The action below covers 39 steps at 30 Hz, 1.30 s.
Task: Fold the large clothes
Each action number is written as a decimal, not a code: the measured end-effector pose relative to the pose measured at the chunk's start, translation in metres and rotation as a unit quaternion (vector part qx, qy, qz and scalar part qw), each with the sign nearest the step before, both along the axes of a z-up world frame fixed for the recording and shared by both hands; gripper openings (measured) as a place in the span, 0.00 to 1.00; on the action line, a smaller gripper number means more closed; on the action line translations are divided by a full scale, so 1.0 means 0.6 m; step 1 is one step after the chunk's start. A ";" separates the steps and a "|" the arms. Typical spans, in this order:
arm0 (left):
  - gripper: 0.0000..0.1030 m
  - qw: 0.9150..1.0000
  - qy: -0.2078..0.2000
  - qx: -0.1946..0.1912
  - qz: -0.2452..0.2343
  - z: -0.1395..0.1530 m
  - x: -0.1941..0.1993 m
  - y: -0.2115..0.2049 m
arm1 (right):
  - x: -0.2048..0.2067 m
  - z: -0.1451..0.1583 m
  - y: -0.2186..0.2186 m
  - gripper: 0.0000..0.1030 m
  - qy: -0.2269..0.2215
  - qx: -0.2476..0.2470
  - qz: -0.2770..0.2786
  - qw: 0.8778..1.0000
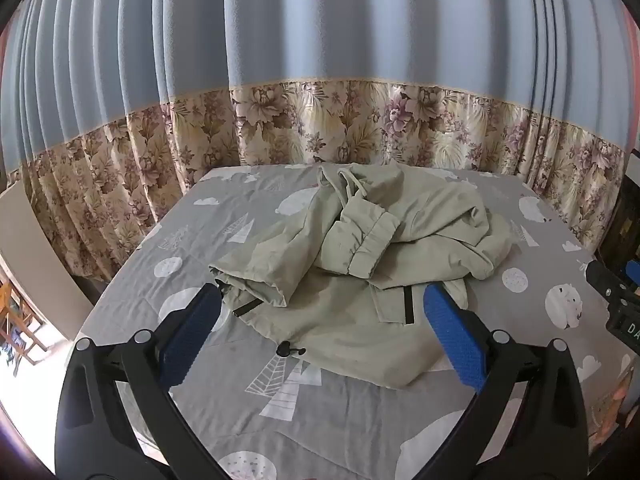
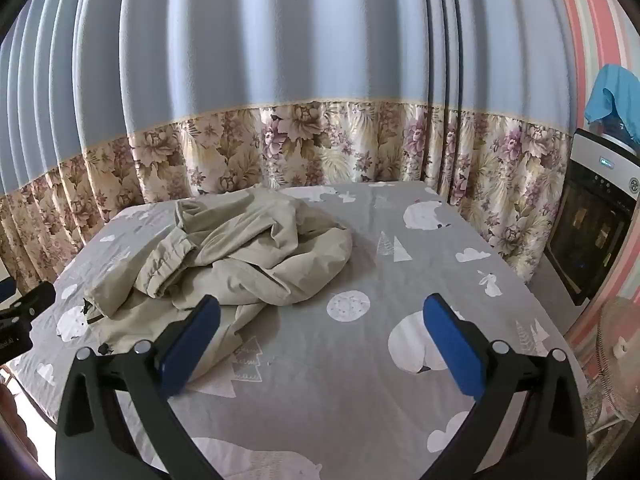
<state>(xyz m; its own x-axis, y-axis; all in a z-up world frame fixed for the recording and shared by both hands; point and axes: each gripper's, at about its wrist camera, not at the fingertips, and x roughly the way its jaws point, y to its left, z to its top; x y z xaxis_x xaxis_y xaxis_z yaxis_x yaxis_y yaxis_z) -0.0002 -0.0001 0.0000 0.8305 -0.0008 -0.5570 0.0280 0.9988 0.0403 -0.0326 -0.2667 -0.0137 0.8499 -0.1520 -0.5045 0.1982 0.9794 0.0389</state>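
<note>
A pale green jacket (image 1: 360, 264) lies crumpled in a heap on the grey patterned bed sheet (image 1: 200, 360), a sleeve cuff folded over its middle and a black cord toggle at its near hem. My left gripper (image 1: 322, 304) hangs open above the jacket's near hem, with nothing between its blue pads. In the right wrist view the jacket (image 2: 224, 256) sits left of centre on the sheet (image 2: 360, 380). My right gripper (image 2: 322, 312) stands open over bare sheet to the jacket's right, its left pad (image 2: 192, 344) over the jacket's near edge. Each gripper shows at the other view's edge.
A blue curtain with a floral lower band (image 1: 320, 128) hangs right behind the bed. A black-fronted appliance (image 2: 592, 224) with a blue cloth (image 2: 612, 96) on top stands at the right, beside a fan (image 2: 616, 356). A pale board (image 1: 36, 248) leans at the left.
</note>
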 end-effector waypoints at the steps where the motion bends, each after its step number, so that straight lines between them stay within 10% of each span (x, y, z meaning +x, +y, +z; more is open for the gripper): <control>1: 0.97 1.000 0.003 -0.001 0.000 0.000 0.001 0.000 | 0.000 0.000 0.000 0.98 -0.001 0.001 0.001 1.000; 39: 0.97 1.000 0.008 -0.001 -0.004 -0.022 -0.001 -0.007 | 0.004 -0.001 0.003 0.98 0.002 -0.009 -0.006 1.000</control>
